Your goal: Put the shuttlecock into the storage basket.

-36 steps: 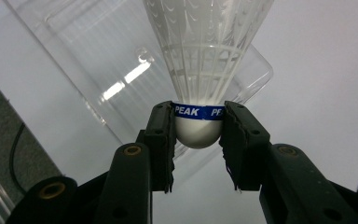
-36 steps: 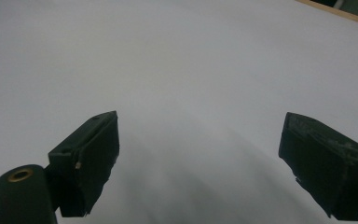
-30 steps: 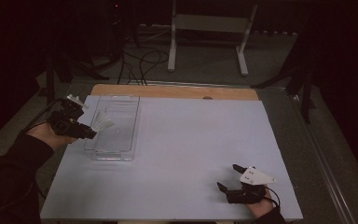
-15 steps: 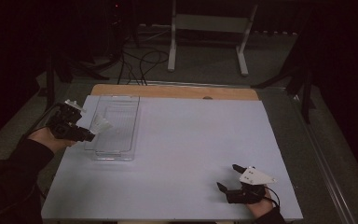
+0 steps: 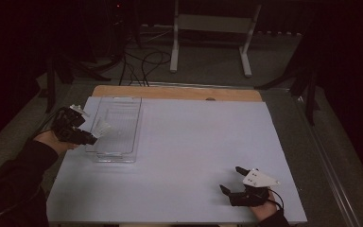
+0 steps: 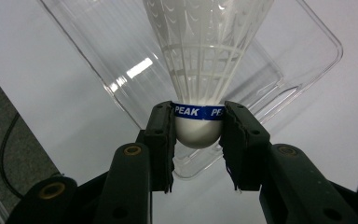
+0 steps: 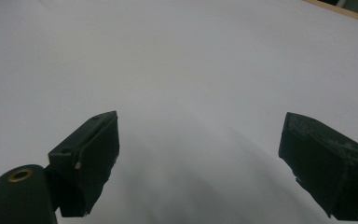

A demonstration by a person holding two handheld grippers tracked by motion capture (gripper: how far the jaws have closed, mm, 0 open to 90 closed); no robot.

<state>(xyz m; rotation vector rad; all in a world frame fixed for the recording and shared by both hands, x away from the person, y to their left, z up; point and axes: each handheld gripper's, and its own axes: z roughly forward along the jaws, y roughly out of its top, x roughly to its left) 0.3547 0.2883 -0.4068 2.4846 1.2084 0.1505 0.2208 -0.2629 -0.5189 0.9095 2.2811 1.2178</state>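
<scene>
Shuttlecock (image 6: 200, 119) sits pinched in the left tongs (image 6: 198, 140). The two black jaws press on the round white cork, one on each side, just under a blue band. The band has white letters that read PEAK, but the right jaw covers the rest of the word. The white feather skirt points away from the tongs and its wide end runs off the top of the left gripper view.

Right past the feathers is a clear plastic tray (image 6: 307, 60). You can see through it, so its walls are hard to follow, and its far end is cut off. From above, the shuttlecock (image 5: 103, 128) is a small pale blur at the left rim of the tray (image 5: 123, 156), and I cannot tell if it touches the tray. The left tongs (image 5: 87, 138) are dark there and hard to make out.

The right tongs (image 7: 198, 158) are spread wide with nothing between the jaws. Only the tips show, and the right one is cut off by the edge. Under them is the plain white table (image 7: 191, 56). From above, the right tongs (image 5: 232, 179) are well apart from the tray.
</scene>
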